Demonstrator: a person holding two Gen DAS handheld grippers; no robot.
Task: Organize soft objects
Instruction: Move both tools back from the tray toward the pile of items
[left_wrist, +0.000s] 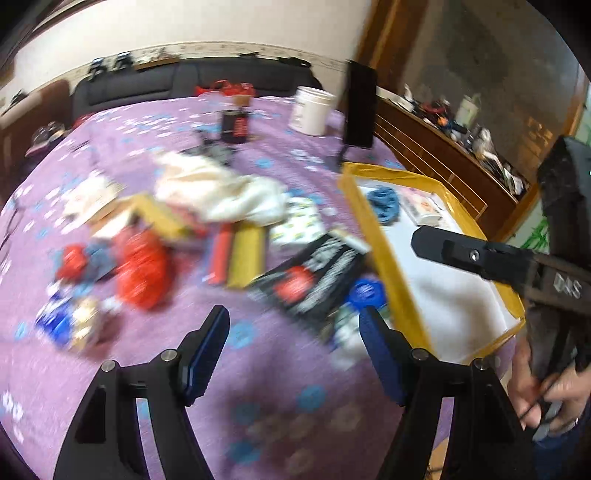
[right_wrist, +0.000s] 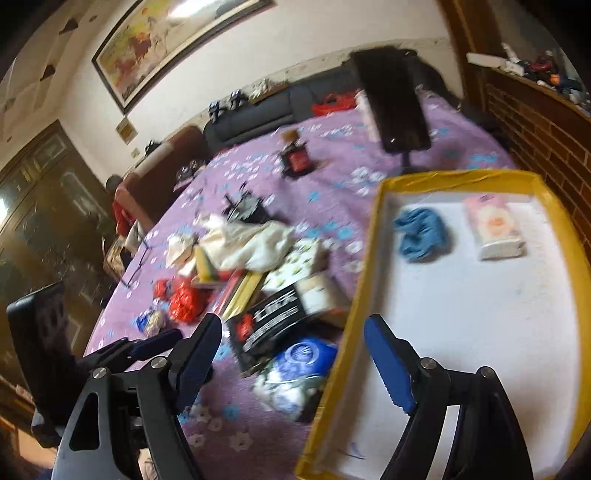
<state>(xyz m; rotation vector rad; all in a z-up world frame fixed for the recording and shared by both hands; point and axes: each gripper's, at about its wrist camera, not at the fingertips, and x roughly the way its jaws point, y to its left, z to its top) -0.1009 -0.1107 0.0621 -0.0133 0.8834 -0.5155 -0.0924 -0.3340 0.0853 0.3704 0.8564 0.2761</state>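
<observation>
Fingers of my left gripper (left_wrist: 291, 354) and right gripper (right_wrist: 291, 365) stand released and empty; a blue cloth (right_wrist: 421, 238) lies in the yellow-rimmed tray (right_wrist: 360, 280). Between items, I judge: next, the white cloth (left_wrist: 225, 194) on the table (left_wrist: 266, 373).

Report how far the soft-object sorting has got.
Done: a blue cloth and a tissue pack lie in the yellow-rimmed tray. In hand: nothing; the left gripper and right gripper are open and empty. Left: the white cloth and blue-and-white pack remain in the pile.
</observation>
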